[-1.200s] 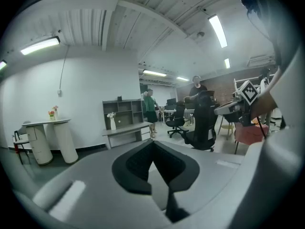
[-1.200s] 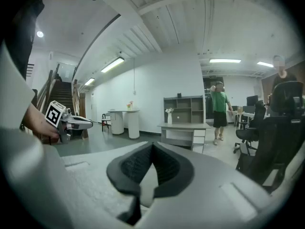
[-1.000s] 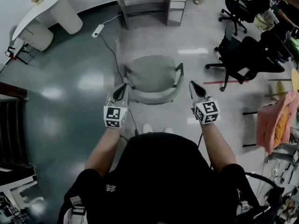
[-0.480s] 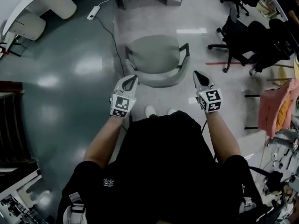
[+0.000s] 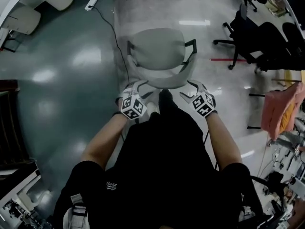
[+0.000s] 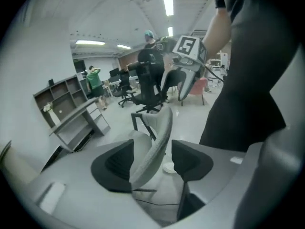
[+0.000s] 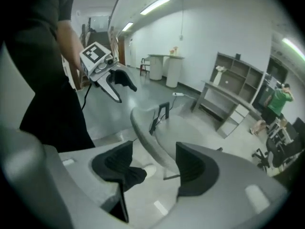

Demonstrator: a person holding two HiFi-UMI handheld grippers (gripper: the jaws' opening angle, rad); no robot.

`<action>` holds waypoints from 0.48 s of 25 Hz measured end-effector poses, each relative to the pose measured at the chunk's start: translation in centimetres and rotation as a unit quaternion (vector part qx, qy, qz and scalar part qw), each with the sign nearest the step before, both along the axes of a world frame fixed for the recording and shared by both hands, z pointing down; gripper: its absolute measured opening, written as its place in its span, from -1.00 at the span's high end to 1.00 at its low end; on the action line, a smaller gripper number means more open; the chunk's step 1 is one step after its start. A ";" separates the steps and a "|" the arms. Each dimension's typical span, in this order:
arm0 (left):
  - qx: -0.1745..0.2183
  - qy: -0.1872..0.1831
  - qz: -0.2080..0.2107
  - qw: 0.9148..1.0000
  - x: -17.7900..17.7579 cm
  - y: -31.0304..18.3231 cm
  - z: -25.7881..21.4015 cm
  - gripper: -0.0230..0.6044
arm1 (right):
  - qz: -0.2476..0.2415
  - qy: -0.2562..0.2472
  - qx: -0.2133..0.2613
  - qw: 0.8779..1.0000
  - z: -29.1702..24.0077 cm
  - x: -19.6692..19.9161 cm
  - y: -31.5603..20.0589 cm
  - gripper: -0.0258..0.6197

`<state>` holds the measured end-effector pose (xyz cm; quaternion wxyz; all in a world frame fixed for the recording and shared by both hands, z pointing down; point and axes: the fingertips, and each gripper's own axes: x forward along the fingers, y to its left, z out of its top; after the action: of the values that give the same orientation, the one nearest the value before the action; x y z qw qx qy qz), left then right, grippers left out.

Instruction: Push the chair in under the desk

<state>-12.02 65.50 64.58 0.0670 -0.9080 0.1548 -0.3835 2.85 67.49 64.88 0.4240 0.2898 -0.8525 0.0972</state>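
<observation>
Just opened wide at left tool (image 6: 152, 161) and right tool (image 7: 155, 168); set astride chair (image 5: 157, 49) backrest edge, unclamped; seat toward 12 o'clock.

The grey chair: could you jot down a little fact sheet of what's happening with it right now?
Chair: grey, standing apart from the desk
Backrest: its top edge sits between the jaws of both grippers
Left gripper: jaws have just been opening; astride the backrest, not clamped
Right gripper: likewise, further along the same edge
Stage: chair not yet pushed in
</observation>
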 end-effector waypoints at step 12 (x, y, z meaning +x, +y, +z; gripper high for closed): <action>-0.026 -0.121 0.064 0.990 2.8 -1.3 8.3 0.10 | -0.149 0.141 -0.017 0.979 9.7 -0.7 -1.1 0.06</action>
<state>-9.19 64.18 72.86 0.0861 -0.8645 0.0767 -0.4892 2.10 66.39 74.56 0.5548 0.1632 -0.8158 0.0055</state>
